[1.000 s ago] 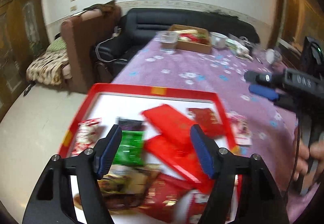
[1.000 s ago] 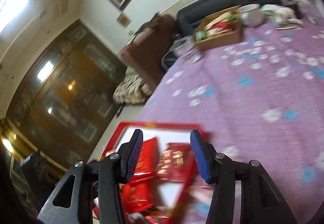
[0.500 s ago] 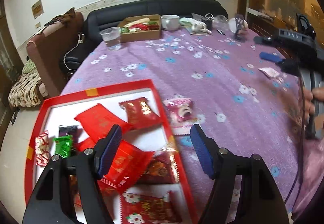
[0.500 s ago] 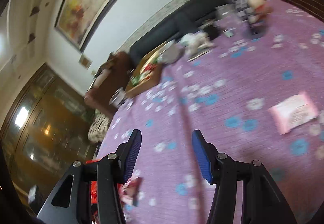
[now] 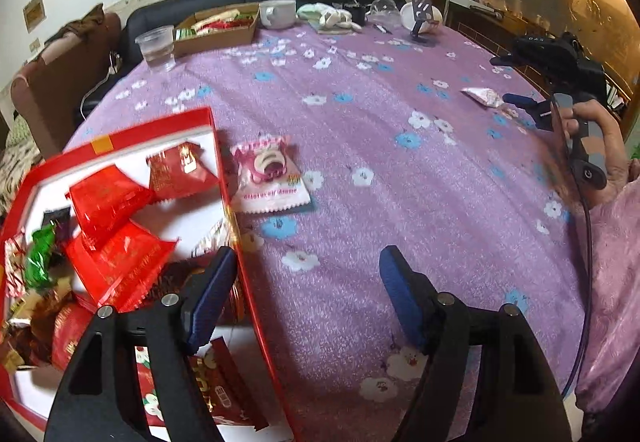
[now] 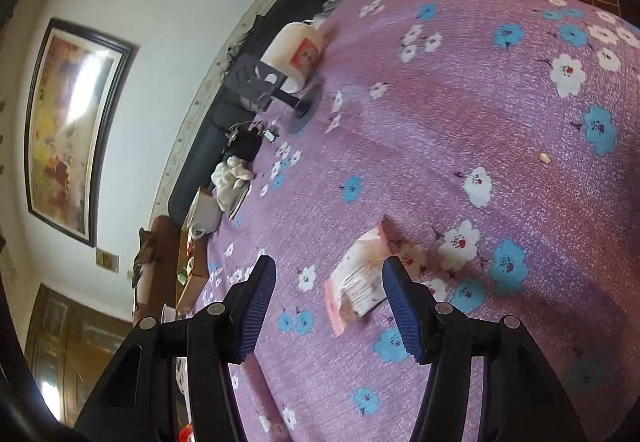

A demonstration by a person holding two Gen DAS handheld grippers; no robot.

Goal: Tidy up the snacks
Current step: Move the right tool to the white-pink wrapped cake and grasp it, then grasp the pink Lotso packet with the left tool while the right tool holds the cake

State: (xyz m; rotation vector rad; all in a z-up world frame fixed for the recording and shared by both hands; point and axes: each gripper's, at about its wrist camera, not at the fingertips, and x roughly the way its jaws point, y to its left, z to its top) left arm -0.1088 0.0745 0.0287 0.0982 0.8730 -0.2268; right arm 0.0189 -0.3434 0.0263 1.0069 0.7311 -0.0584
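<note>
Left gripper (image 5: 306, 294): jaws opening, empty, lower centre beside red tray (image 5: 224, 178). Right gripper (image 6: 328, 306): jaws opening over pink packet (image 6: 360, 282), not gripping it.

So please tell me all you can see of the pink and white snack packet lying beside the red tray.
The pink and white snack packet is a flat glossy plastic pouch with zigzag-cut ends, a pink cartoon face and red lettering. It looks sealed and lies flat on the purple flowered tablecloth, just outside the red tray's rim. No gripper touches it.

Warm indoor light; fisheye warping; edges seemingly motion-blurred.
</note>
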